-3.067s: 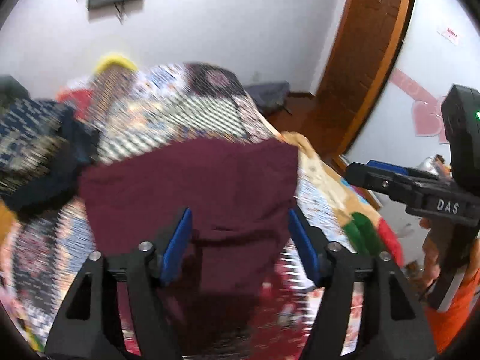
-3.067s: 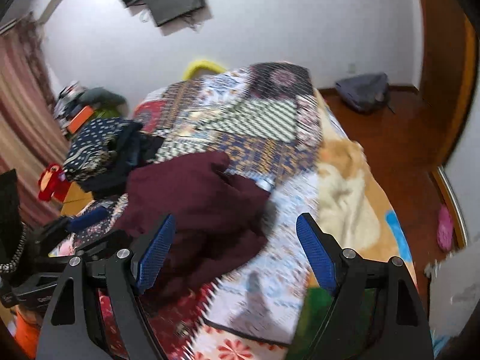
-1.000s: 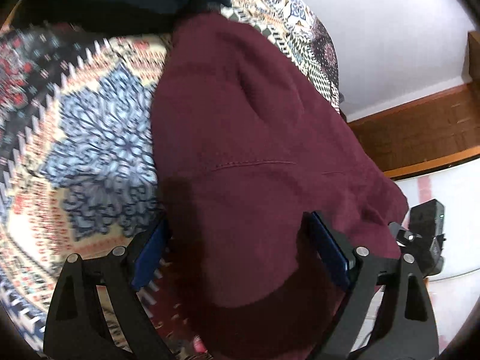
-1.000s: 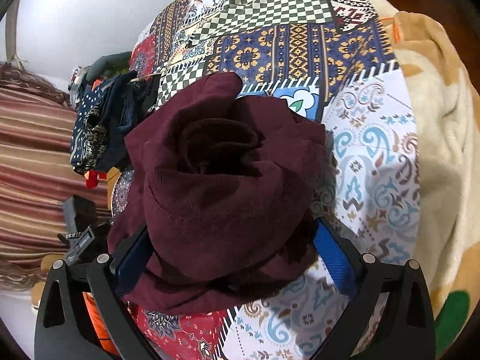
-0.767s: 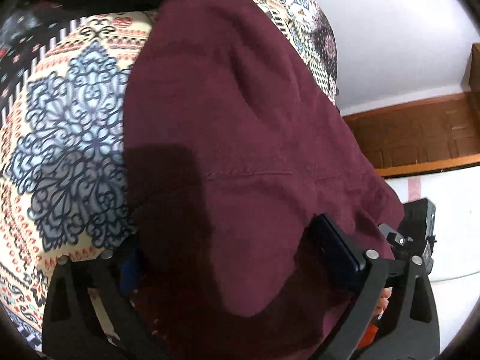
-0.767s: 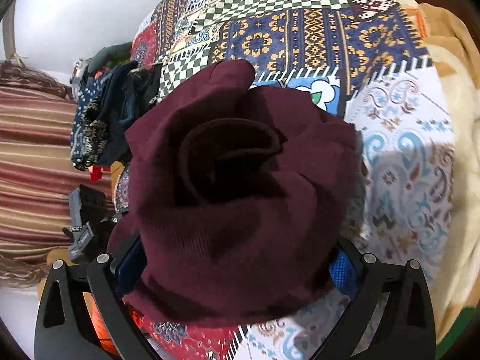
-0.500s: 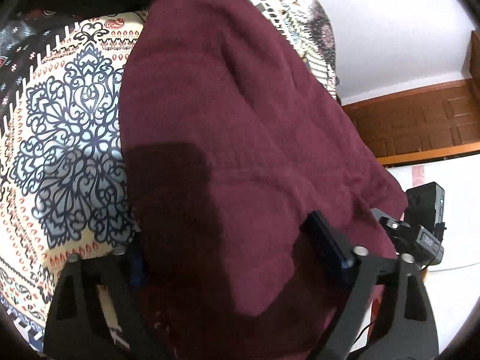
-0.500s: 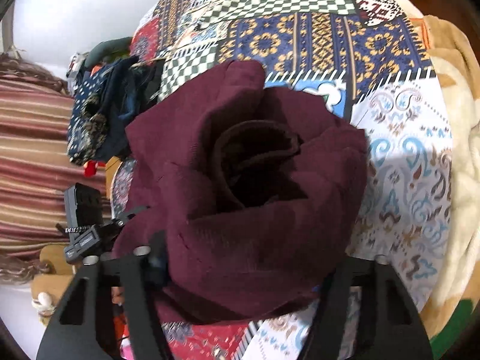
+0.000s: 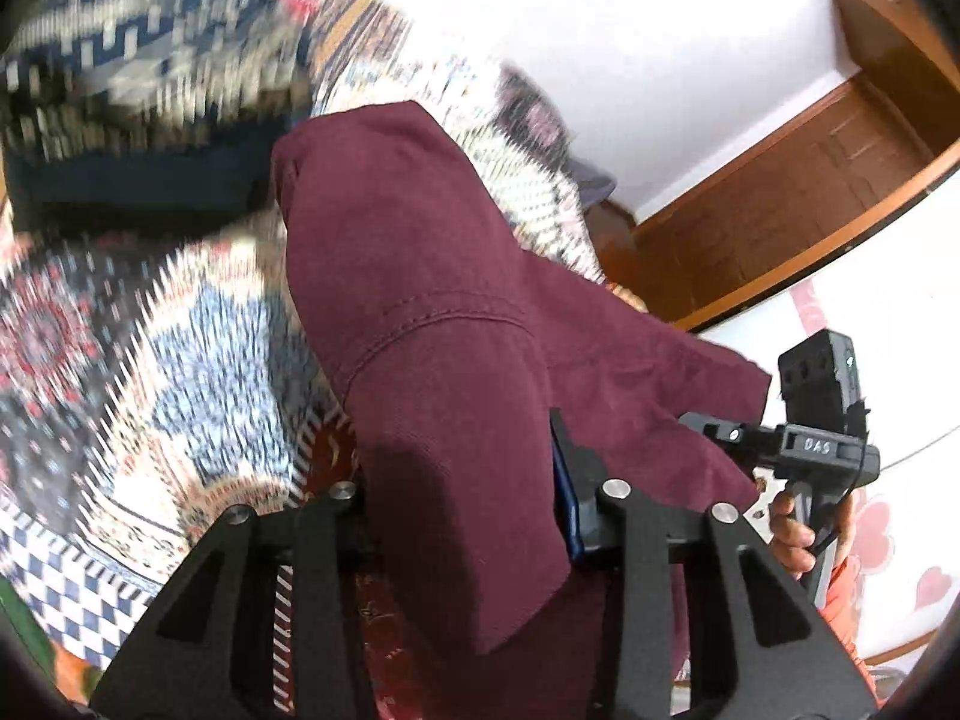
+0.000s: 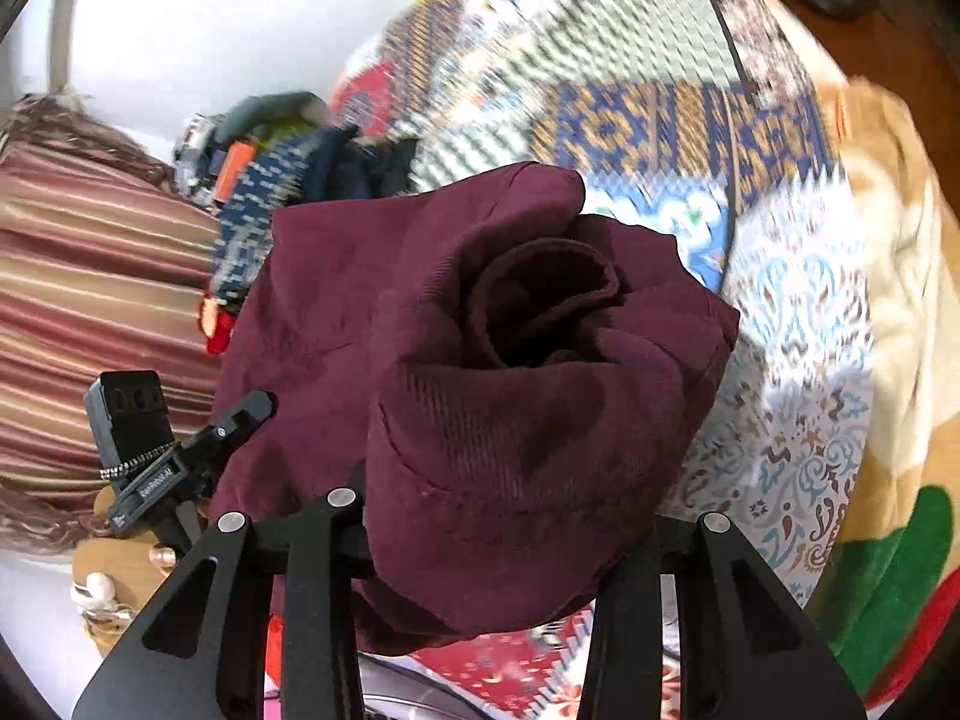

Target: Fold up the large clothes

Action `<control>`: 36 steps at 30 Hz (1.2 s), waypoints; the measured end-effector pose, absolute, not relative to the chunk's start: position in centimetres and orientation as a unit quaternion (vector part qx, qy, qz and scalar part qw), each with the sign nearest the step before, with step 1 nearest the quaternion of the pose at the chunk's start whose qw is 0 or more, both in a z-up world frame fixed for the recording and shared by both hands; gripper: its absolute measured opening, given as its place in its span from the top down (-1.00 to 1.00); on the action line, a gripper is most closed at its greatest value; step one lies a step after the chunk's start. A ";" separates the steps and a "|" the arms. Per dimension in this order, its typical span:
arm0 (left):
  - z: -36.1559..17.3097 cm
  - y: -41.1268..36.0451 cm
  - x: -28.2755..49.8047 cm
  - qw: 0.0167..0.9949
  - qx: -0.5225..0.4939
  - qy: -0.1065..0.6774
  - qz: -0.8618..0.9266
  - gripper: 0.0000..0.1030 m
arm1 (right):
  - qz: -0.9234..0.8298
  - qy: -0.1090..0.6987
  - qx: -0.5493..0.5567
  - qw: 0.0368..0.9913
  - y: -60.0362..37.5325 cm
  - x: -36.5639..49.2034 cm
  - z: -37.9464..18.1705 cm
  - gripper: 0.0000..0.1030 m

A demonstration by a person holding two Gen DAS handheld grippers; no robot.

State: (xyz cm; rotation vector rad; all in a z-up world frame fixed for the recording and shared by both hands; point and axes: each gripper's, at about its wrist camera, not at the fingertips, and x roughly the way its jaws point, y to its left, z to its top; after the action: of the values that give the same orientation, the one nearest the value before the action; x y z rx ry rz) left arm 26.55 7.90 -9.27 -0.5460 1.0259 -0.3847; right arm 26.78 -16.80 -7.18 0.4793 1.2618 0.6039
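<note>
Maroon garment (image 9: 420, 324), one, bunched between two claws, left claw (image 9: 468, 498) and right claw (image 10: 498, 516), both seemingly clamped on it

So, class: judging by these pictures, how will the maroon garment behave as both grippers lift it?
The maroon knit garment probably flops: it bunches in rolled folds and sags over the right gripper. It looks fairly thick, so likely weighty. In the left gripper, its ribbed weave should resist slipping.
</note>
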 end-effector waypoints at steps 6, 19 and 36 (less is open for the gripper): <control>-1.0 9.4 26.5 0.860 -0.237 0.410 -0.189 0.25 | 0.304 0.507 0.206 0.780 -14.2 27.4 0.3 0.34; 12.0 19.6 30.9 0.920 -0.204 0.294 -0.161 0.25 | 0.377 0.412 0.177 0.810 -3.3 34.5 8.6 0.34; -8.8 37.7 45.3 0.866 -0.252 0.431 -0.011 -0.36 | 0.360 0.487 0.128 0.785 10.4 46.7 -10.2 0.24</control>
State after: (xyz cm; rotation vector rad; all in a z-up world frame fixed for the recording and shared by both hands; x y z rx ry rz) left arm 45.32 37.75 -8.81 -0.5273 0.9035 -0.0228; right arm 46.65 10.41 -10.20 0.2755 1.0500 0.7766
